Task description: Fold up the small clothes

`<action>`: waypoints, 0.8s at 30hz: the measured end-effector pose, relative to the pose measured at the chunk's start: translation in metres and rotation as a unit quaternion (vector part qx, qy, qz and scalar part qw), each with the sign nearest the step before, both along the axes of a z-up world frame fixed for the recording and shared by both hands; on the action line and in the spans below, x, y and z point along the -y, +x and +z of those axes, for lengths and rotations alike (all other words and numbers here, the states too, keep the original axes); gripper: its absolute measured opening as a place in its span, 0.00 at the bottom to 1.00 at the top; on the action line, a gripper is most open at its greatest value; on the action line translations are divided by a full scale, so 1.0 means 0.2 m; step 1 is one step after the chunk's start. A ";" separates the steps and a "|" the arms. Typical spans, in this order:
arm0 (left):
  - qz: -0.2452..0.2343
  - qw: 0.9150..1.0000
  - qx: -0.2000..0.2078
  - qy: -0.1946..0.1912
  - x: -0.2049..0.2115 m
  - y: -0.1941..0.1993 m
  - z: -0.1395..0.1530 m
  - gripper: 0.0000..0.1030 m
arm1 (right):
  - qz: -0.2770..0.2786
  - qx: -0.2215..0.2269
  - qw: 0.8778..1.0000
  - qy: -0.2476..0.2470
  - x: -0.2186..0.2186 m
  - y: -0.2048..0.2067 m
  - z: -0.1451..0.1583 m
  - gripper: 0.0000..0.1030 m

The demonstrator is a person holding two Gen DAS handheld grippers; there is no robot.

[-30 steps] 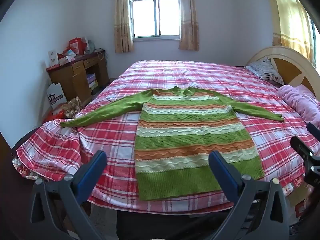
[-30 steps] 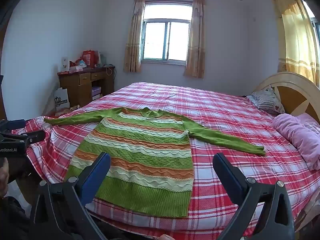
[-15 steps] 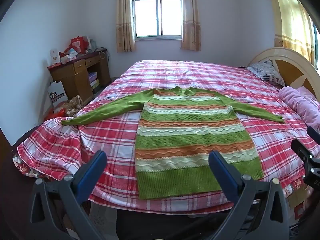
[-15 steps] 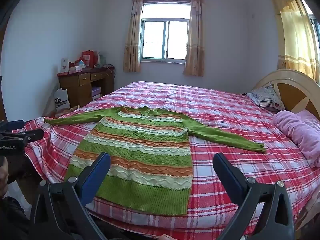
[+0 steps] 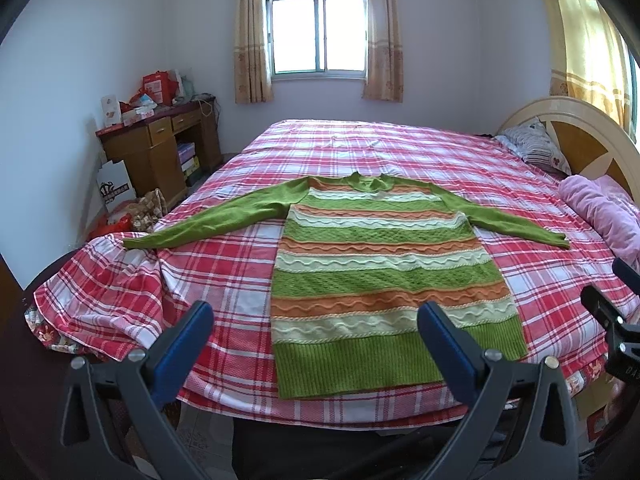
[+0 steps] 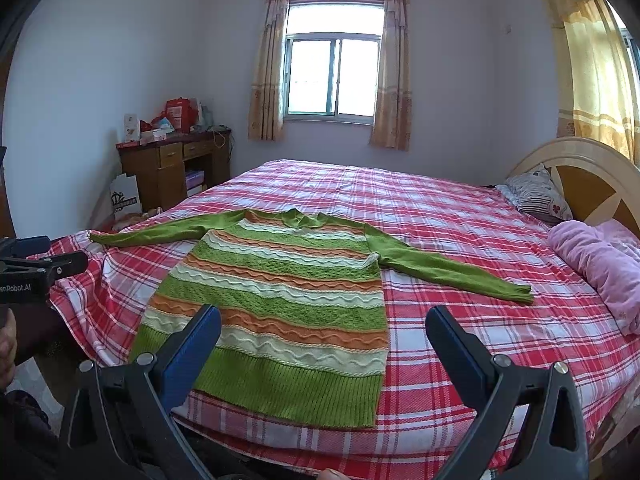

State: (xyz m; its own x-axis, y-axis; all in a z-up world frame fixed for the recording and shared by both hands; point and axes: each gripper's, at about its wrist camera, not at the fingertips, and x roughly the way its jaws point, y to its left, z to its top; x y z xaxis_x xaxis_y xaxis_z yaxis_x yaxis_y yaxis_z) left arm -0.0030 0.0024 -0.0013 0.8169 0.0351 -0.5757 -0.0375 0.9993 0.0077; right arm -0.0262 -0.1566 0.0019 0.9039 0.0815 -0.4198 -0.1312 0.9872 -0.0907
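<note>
Sweater [image 5: 384, 280] position unchanged over the last second: it lies flat, front up, sleeves spread, across the middle of the left wrist view, hem toward the lower edge, on the plaid bedspread [image 5: 224, 280]. What has changed is small: in both views the frame has drifted slightly, with the window sitting a little further right than a second ago, so both tools have shifted a touch without closing in. Left gripper [image 5: 314, 324] has its blue fingers wide apart, nothing between them, hovering short of the hem; right gripper [image 6: 322, 330] is likewise spread and empty, low centre of its own view. Judgement: folding not yet begun; this reads as lining up before a first grasp, probably at a sleeve or the hem. Materials: chunky knit with green, orange and cream bands, raised wavy ridges, a ribbed green hem, plain green sleeves; soft, likely to sag when lifted. Bedspread is thin woven red-and-white check, rumpled at lower left. Rolled pink blanket [image 6: 596, 260] lies at right, well apart from the right sleeve cuff.
</note>
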 end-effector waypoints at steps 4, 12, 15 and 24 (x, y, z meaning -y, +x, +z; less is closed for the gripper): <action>0.001 1.000 -0.001 -0.003 -0.01 0.00 0.00 1.00 | 0.000 0.000 1.000 0.000 0.00 0.00 0.00 0.99; 0.001 1.000 -0.001 -0.004 -0.01 0.00 0.00 1.00 | 0.001 -0.002 1.000 0.001 0.00 0.00 0.00 0.99; 0.002 1.000 -0.001 -0.003 -0.01 0.00 0.00 1.00 | 0.002 -0.003 1.000 0.001 0.00 0.00 0.00 0.99; 0.002 1.000 -0.003 -0.006 -0.02 0.01 0.00 1.00 | 0.002 -0.003 1.000 0.001 0.00 0.00 0.00 0.99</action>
State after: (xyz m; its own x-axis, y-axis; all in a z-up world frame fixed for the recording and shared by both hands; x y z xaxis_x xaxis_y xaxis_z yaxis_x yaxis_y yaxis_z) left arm -0.0019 0.0071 -0.0013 0.8138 0.0320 -0.5803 -0.0416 0.9991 -0.0033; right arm -0.0253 -0.1560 0.0013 0.9012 0.0867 -0.4246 -0.1364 0.9867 -0.0881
